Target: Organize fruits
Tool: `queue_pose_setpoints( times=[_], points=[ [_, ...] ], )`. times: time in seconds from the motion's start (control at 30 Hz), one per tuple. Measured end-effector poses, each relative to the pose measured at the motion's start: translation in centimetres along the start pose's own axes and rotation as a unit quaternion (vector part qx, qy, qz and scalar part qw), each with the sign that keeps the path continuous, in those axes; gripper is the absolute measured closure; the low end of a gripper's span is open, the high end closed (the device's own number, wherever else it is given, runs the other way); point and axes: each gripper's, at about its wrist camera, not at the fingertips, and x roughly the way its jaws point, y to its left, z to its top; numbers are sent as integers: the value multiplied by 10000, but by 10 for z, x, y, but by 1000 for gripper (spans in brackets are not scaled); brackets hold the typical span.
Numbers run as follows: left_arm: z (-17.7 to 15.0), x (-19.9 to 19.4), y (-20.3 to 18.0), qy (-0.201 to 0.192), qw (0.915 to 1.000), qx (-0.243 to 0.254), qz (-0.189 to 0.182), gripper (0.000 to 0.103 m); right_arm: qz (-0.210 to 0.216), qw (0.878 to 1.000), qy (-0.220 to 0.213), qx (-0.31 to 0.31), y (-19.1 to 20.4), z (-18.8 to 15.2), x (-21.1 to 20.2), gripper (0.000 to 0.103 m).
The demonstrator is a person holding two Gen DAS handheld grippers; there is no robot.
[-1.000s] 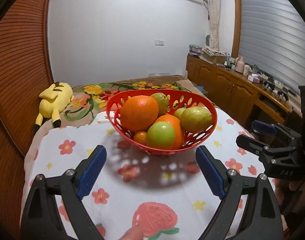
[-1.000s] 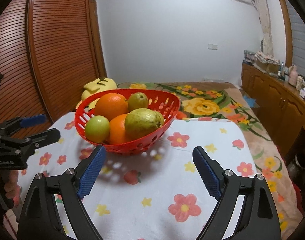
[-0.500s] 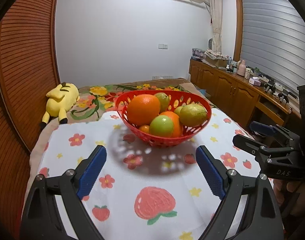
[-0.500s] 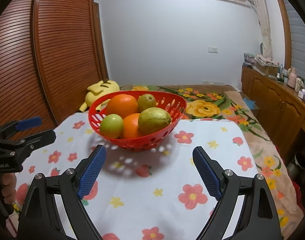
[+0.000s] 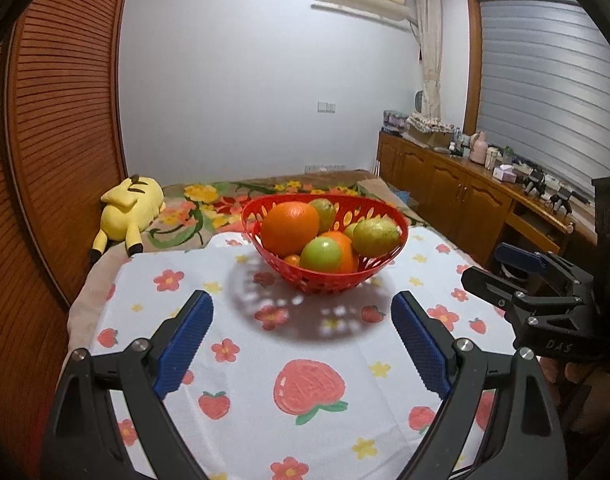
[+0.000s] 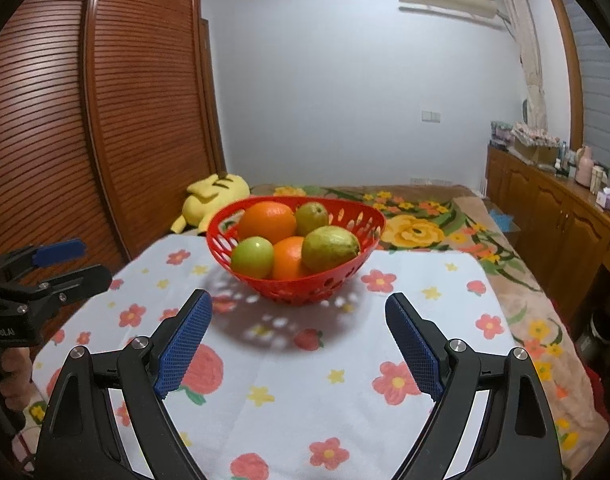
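While untouched, fruit-filled basket [image 5: 325,280].

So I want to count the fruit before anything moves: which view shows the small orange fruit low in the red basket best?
The left wrist view. There the small orange fruit peeks out beneath the big orange, beside the green fruit, inside the red basket. In the right wrist view the basket wall and the fruit in front hide it completely.

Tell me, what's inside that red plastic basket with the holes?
The red perforated plastic basket holds a large orange, a second orange, a round green fruit, two yellow-green pear-like fruits, and a tiny orange one. Anything underneath the pile is hidden.
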Motion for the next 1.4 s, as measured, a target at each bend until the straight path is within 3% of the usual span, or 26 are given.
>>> queue_pose_setpoints(
  times=[0.4,1.4],
  points=[
    [-4,-33,3,-371,9992,-41,160,11,-158,9991,-400,-22,7,1,-33,13],
    [-13,-31,4,-341,9989,-100,313,11,-240,9987,-438,19,6,-3,-40,13]
  ],
)
